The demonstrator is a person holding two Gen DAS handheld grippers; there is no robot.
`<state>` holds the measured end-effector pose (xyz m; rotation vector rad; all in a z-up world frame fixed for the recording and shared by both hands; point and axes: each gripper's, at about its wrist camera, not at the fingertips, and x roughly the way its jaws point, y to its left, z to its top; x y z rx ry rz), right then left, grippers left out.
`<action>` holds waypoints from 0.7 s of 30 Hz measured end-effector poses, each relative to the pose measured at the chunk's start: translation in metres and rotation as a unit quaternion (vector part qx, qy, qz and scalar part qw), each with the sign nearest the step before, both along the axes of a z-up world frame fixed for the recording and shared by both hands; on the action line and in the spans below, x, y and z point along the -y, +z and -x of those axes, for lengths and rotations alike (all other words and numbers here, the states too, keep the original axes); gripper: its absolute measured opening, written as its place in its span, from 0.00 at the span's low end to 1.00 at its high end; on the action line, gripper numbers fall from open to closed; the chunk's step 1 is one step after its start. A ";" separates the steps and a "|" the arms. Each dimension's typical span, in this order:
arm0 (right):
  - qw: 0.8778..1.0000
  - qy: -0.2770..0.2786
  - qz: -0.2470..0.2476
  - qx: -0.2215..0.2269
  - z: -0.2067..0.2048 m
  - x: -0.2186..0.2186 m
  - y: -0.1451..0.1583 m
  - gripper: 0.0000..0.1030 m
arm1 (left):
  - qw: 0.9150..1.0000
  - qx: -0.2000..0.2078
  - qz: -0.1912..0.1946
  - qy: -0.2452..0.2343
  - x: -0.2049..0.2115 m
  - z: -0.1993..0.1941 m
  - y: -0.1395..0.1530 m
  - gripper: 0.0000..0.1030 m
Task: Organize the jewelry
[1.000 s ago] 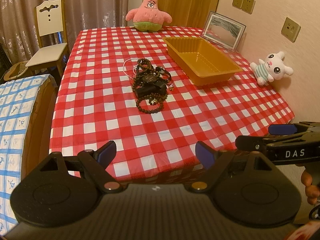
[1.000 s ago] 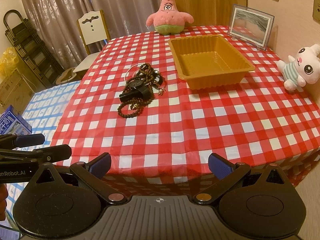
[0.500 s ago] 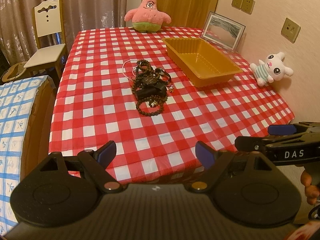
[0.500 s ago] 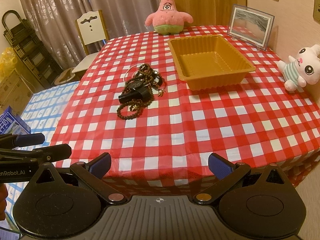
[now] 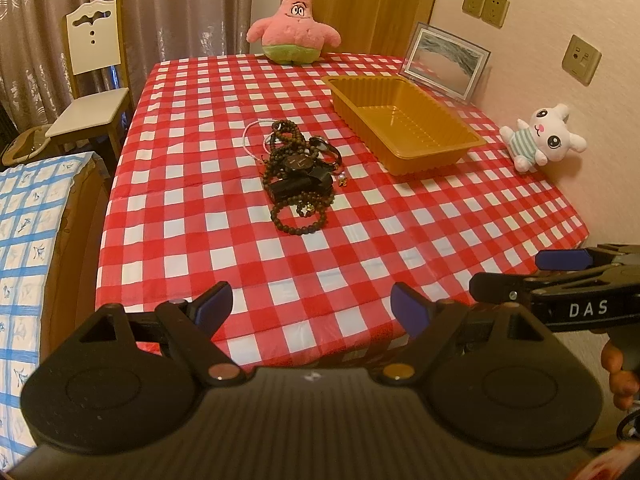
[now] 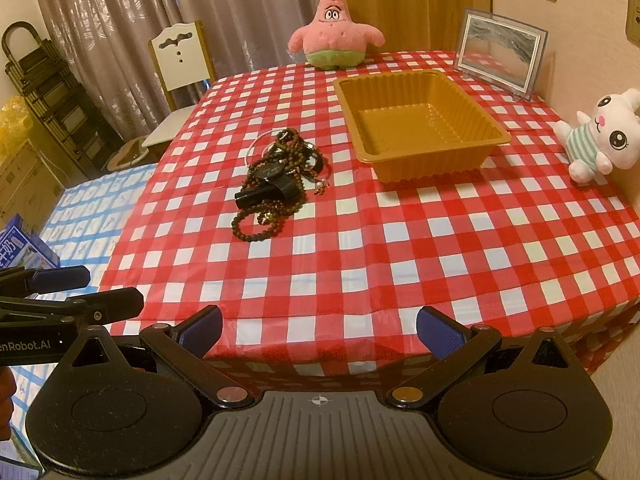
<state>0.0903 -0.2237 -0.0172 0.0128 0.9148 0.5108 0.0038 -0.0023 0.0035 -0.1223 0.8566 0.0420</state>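
Both grippers have crept a little closer to the table edge over the last second, so the jewelry pile sits slightly lower and larger in each view; nothing on the cloth has shifted. The left gripper [image 5: 310, 304] has its jaws spread wide and carries nothing, and the right gripper [image 6: 318, 330] is likewise wide apart and empty.

On the table [image 5: 192, 184], the jewelry pile [image 5: 300, 172] lies near the middle, at about 12 o'clock from the left gripper and nearer 11 o'clock from the right one, well apart from both. Its long axis runs roughly away from the grippers, from the beaded bracelet [image 5: 298, 220] at the near end to more beads at the far end. The left gripper looks more squarely lined up with it, so I judge it the likelier to reach first. The amber tray [image 5: 404, 128] stands empty at about 2 o'clock from the pile, near but not touching.

The pile is a tangle: a watch face [image 5: 299, 163] and a dark oblong piece [image 6: 266, 194] show, but how many strands there are, and which lies over which, cannot be made out.
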 end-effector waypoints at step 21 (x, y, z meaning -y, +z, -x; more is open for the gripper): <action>0.994 -0.081 -0.059 0.035 -0.067 0.072 -0.008 1.00 | 0.999 0.017 -0.025 0.043 -0.008 -0.046 -0.012 0.82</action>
